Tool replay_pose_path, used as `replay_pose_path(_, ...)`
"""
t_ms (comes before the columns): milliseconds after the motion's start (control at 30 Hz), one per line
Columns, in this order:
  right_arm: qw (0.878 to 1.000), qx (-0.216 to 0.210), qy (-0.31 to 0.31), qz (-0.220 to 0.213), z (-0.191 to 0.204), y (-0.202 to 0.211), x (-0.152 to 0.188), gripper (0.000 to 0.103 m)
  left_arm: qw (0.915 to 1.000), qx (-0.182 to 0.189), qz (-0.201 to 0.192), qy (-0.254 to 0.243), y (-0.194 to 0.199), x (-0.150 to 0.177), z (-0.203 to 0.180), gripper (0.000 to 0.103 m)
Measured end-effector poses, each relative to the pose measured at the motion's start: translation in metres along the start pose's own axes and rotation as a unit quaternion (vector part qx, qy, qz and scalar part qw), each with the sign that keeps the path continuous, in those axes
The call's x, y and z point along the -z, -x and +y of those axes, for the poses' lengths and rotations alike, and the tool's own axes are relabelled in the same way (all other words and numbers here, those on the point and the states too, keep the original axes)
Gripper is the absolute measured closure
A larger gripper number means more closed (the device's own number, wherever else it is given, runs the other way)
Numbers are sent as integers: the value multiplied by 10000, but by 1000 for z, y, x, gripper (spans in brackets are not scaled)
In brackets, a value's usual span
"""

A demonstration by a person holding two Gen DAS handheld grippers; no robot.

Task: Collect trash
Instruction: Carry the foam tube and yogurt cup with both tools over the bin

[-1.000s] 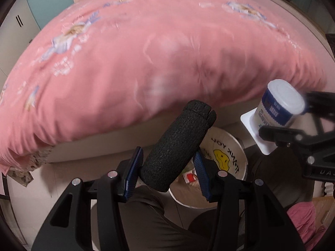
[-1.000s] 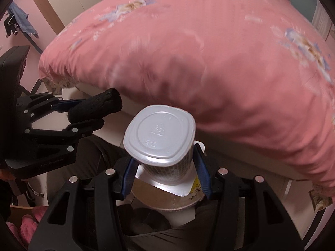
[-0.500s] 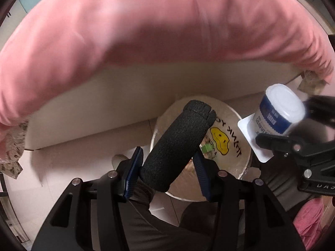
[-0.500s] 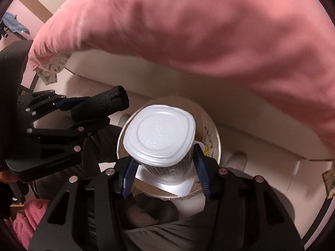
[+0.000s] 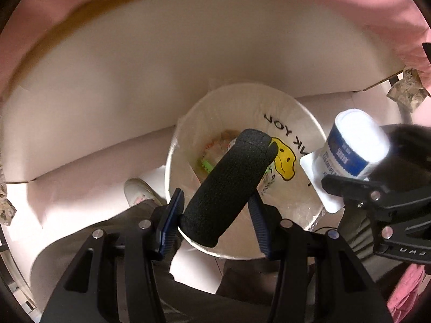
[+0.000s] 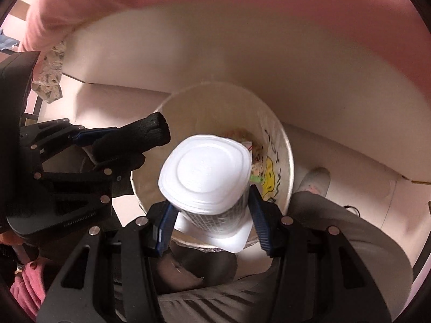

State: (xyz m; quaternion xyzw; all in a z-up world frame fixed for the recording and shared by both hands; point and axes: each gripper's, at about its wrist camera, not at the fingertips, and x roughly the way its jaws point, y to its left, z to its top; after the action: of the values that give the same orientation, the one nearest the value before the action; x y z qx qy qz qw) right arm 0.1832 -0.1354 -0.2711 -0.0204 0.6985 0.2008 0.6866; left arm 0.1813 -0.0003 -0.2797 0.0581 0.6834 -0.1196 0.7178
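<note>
Bin mouth: trash bin [image 5: 243, 99] open, wrappers low inside.
Behind bin: bed side [image 5: 134, 86] close, pink bedding [image 6: 269, 8] overhanging.

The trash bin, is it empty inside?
No, the trash bin already holds some wrappers at the bottom of its smiley-face bag.

Dim, warm indoor light in both fisheye views, edges bowing hard into black corners, the pink bedding [image 5: 350, 5] smeared with blur up top, and the white cup [image 6: 204, 172] glaring, nearly blown out, while deep shadow fills below.
</note>
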Motion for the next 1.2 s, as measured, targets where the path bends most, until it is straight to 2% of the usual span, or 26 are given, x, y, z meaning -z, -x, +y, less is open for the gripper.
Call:
replay_pose_path(700, 9963, -149, -318, 790, -15, -78, -5, 51, 9962, 281, 762, 302, -77, -13, -5, 52)
replay_pose_path(1200, 9924, -53, -475, 1138, -28, -106, -18, 51, 9909, 353, 1187, 524, -117, -16, 6, 51)
